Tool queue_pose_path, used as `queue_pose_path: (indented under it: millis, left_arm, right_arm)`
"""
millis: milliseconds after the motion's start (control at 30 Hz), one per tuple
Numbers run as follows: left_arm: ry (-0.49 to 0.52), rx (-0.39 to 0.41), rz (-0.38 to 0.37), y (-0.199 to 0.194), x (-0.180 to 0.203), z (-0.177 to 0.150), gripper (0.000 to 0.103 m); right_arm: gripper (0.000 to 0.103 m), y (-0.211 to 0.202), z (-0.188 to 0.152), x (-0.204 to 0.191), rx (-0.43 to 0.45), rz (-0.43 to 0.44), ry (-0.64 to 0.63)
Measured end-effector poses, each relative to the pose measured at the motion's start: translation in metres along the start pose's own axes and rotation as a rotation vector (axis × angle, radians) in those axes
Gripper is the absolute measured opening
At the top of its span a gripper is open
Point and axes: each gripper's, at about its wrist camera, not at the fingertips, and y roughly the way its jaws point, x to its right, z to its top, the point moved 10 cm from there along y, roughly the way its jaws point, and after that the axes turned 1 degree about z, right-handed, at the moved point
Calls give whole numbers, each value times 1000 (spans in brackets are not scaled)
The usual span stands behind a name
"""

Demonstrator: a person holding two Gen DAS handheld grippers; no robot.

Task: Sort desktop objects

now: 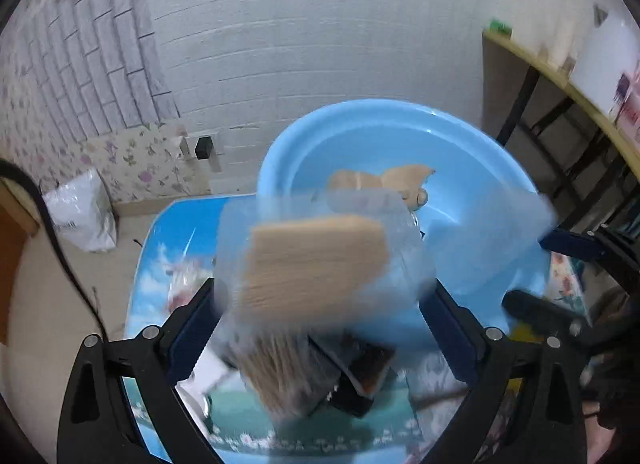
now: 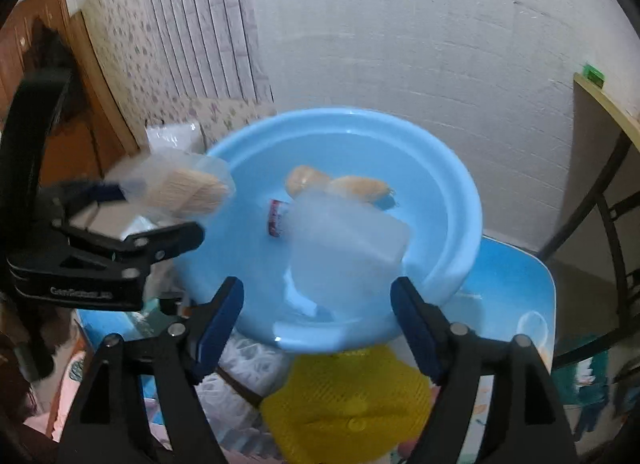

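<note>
My left gripper is shut on a clear plastic pack of wooden sticks, held up in front of the light blue basin. In the right wrist view the same pack hangs at the basin's left rim. My right gripper stands open over the near side of the basin. A blurred translucent white box is between and just beyond its blue pads, with a gap on the left side. Two tan soft items and a small red and white packet lie in the basin.
The basin stands on a table with a blue sky print. A yellow mesh piece and a clear bag of white loops lie under my right gripper. A dark item lies below the left one. A wooden desk stands at the right.
</note>
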Motion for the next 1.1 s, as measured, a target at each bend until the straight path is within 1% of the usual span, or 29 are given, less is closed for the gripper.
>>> queue_pose_path:
  millis: [33,67,133,233,367,467,500,567,600,667,767,800,900,1033,1100]
  left_arm:
    - [-1,1,-8,-1,-2,-5,97]
    - [-13,28,-38,-5,-3,-8,98]
    - [-19,34,-56,-7,-4,-12,100]
    - [14,50,-78,-14,4,-13,103]
    - [50,64,-97,-19,12,-21,103]
    - [54,68,-126,-23,12,-34,103]
    - [56,73,-124,-24,9,-39,103]
    - [60,86,-105,-27,2,-51,103]
    - [60,86,-93,-27,-3,-56,103]
    - [47,71,-70,-25,-13,-67,103]
    - [15,62,-66,-25,-28,-82,103]
    - [12,65,-63,-25,-32,-85,103]
    - [-2,64,-42,-26,-45,-97,103]
    - [-43,41,-33,-22,-60,-110,103]
    - [-62,33,-25,-20,-67,-115,103]
  right_arm:
    - [77,-4,-2,0,10,2,5]
    - [76,-8,-3,-1,19,6,14]
    - [76,-12,-4,-4,31,12,22]
    - [77,-21,-10,-5,42,8,24]
    - [77,-33,-23,-5,52,15,38]
    - [77,-47,-32,-4,99,23,61]
    - [77,-55,-37,0,128,5,62]
    - [77,-62,-45,4,148,-48,57]
    - [77,-61,-51,8,134,-92,53]
    - [77,-50,-62,14,73,-119,71]
    - [75,-39,-74,14,22,-56,134]
    - [75,-38,-80,13,14,-48,150]
    - [75,-32,-88,14,-3,-78,157]
    - [75,-26,-107,9,-34,-55,186]
    - [75,-21,-115,9,-58,-58,191]
